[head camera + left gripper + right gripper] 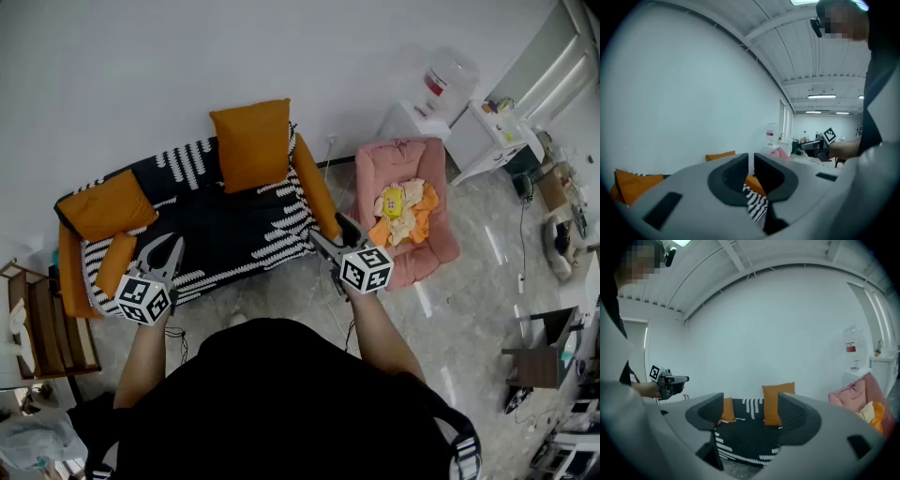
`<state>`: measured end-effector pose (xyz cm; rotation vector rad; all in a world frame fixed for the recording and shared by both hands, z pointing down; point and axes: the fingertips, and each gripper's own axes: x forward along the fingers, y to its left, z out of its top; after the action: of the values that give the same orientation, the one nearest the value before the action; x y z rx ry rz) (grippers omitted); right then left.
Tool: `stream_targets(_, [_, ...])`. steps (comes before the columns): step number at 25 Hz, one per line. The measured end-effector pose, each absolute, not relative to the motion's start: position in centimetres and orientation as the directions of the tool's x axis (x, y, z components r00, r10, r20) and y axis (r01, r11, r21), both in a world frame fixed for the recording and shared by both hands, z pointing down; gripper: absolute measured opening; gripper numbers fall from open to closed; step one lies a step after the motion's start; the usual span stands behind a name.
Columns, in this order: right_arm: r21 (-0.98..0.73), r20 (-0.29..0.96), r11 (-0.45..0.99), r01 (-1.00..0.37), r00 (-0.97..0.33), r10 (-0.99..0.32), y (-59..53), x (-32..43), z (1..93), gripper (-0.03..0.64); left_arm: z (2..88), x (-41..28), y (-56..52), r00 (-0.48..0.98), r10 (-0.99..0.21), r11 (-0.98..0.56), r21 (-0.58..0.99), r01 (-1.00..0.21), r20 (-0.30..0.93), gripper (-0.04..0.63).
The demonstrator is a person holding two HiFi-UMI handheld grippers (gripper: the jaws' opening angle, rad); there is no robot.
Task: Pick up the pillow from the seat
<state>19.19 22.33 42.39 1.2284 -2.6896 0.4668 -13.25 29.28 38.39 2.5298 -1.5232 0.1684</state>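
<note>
1. Head view:
   - The person's dark top hides the near floor.
   - L gripper (pixel 167 242) covers a bit of the sofa's (pixel 234 225) front edge. Its jaws are pinched together, nothing in them.
   - R gripper (pixel 335 232) overlaps the sofa's orange arm. Its jaws are spread w/ nothing btwn them.
   - The orange pillow (pixel 251 142) stands on edge at the sofa's back against the white wall. Its long axis runs up-down and its face is to the room. It's ahead of both grippers and well apart from them.
   - The second pillow (pixel 105 204) lies slanted at the sofa's end, ahead-left of the L gripper.
   - A pink armchair (pixel 441 239) w/ heaped clothes sits just right of the R gripper.
   - The floor is pale glossy tile.

2. L gripper view:
   - L gripper (pixel 751 158) fills the lower half w/ its grey body, so most of the sofa (pixel 757 200) is hidden. Only a scrap of striped cover shows below the closed jaws.
   - Only the orange pillow's (pixel 721 155) top edge peeks out, ahead and slightly left.
   - The second pillow (pixel 633 183) is far left, cut off by the gripper body.
   - R gripper (pixel 816 146) is off to the right.
   - The ceiling is panelled, w/ strip lights.

3. R gripper view:
   - R gripper (pixel 752 413) has its jaws wide and empty.
   - The orange pillow (pixel 771 404) stands upright straight ahead in the gap, well apart. Its right side is behind the right jaw.
   - The second pillow (pixel 726 409) is partly behind the left jaw.
   - The sofa (pixel 745 437) seat is dark w/ white dashes.
   - L gripper (pixel 670 380) is off to the left.
</note>
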Motion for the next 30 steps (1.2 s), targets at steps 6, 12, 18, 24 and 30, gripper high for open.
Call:
stream_targets(6, [-0.206, 0.251, 0.601, -0.772, -0.635, -0.73, 22.4, 19.9, 41.4, 0.359, 37.9, -12.8, 28.9, 0.484, -0.86, -0.473, 0.106, -0.875, 0.161, 0.043])
stream_targets(12, [-0.232, 0.223, 0.615, -0.753, -0.657, -0.72, 23.3, 20.6, 41.0, 0.359, 38.5, -11.3, 28.9, 0.506, -0.847, -0.489, 0.133, -0.862, 0.166, 0.06])
stream_targets(18, [-0.253, 0.221, 0.649, -0.717, -0.696, -0.683, 23.7, 20.1, 41.2, 0.379, 38.9, -10.5, 28.7, 0.508, -0.842, -0.489, 0.143, -0.861, 0.182, 0.078])
stream_targets(24, [-0.271, 0.231, 0.634, -0.724, -0.688, -0.688, 22.9, 21.1, 42.0, 0.379, 40.1, -10.2, 27.8, 0.504, -0.839, -0.477, 0.169, -0.862, 0.203, 0.092])
stream_targets(30, [-0.284, 0.246, 0.615, -0.735, -0.676, -0.694, 21.4, 21.7, 42.9, 0.379, 41.2, -9.0, 26.2, 0.529, -0.819, -0.5, 0.178, -0.848, 0.221, 0.104])
